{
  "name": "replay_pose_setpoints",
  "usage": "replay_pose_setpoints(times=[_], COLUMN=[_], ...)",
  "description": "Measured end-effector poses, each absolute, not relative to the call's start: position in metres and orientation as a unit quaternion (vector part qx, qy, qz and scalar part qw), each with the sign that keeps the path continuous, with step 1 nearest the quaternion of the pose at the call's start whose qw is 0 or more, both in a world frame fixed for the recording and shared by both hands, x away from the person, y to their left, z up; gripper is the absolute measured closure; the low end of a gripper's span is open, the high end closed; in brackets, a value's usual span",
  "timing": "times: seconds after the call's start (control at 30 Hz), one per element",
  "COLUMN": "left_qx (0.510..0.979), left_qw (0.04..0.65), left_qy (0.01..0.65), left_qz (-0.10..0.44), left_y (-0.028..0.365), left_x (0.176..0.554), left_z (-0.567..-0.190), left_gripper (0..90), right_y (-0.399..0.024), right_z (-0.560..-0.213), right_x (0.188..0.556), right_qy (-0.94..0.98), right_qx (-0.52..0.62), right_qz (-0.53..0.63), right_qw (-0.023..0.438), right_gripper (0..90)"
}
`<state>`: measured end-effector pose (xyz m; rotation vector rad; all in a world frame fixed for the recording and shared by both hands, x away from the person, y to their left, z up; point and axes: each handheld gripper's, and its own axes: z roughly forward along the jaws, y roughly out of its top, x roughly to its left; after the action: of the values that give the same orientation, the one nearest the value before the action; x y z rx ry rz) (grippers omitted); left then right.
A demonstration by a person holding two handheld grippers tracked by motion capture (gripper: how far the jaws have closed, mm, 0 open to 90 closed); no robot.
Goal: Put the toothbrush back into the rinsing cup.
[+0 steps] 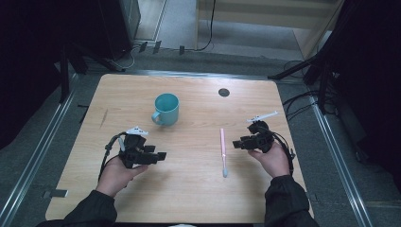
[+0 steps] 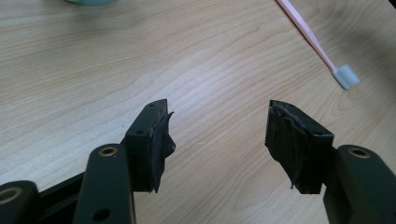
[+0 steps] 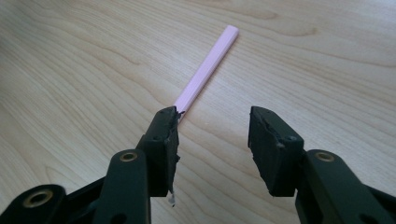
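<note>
A pink toothbrush [image 1: 223, 152] lies flat on the wooden table [image 1: 189, 198], its white bristle head toward the near edge. In the left gripper view the toothbrush [image 2: 317, 44] runs across the top right, bristles down-right. My left gripper [image 1: 163, 155] hovers left of it, open and empty; its jaws stand wide apart over bare wood [image 2: 217, 140]. My right gripper [image 1: 235, 143] sits just right of the handle, open. In the right gripper view the toothbrush [image 3: 208, 70] handle passes behind the left jaw, and nothing lies between the pads of the right gripper [image 3: 212, 140].
A teal mug [image 1: 165, 109] stands upright at the table's middle back, handle toward the near left. A dark round hole [image 1: 223, 92] sits near the far edge. Cables and dark stands surround the table on the floor.
</note>
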<state>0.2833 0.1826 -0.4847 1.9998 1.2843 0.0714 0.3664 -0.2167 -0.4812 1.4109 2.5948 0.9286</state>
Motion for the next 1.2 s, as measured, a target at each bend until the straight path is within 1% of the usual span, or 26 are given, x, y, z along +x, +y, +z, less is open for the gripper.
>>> replay_pose_setpoints(times=[0.13, 0.23, 0.3, 0.47, 0.57, 0.83, 1.03, 1.2], left_qx=[0.791, 0.812, 0.818, 0.820, 0.823, 0.818, 0.820, 0.820], left_qw=[0.357, 0.337, 0.332, 0.329, 0.324, 0.336, 0.335, 0.335], left_qy=[0.495, 0.473, 0.465, 0.463, 0.462, 0.461, 0.458, 0.458], left_qz=[0.036, 0.064, 0.068, 0.063, 0.063, 0.073, 0.073, 0.073], left_y=[0.186, 0.184, 0.184, 0.186, 0.186, 0.190, 0.189, 0.189], left_x=[0.284, 0.284, 0.286, 0.288, 0.289, 0.291, 0.290, 0.290], left_z=[-0.483, -0.481, -0.481, -0.482, -0.483, -0.480, -0.482, -0.482], left_gripper=[41.2, 41.2, 40.6, 40.9, 40.7, 37.8, 37.1, 36.9], right_y=[-0.211, -0.205, -0.201, -0.194, -0.192, -0.170, -0.152, -0.145], right_z=[-0.481, -0.479, -0.478, -0.471, -0.470, -0.475, -0.477, -0.482], right_x=[0.366, 0.366, 0.367, 0.369, 0.372, 0.382, 0.391, 0.396], right_qy=[0.840, 0.839, 0.841, 0.838, 0.838, 0.841, 0.856, 0.861], right_qx=[0.456, 0.461, 0.462, 0.480, 0.483, 0.505, 0.491, 0.488], right_qz=[0.294, 0.287, 0.280, 0.256, 0.251, 0.194, 0.160, 0.142], right_qw=[0.024, 0.029, 0.030, 0.034, 0.033, -0.012, -0.006, -0.006], right_gripper=[56.8, 57.3, 57.8, 60.6, 59.9, 63.2, 63.7, 63.7])
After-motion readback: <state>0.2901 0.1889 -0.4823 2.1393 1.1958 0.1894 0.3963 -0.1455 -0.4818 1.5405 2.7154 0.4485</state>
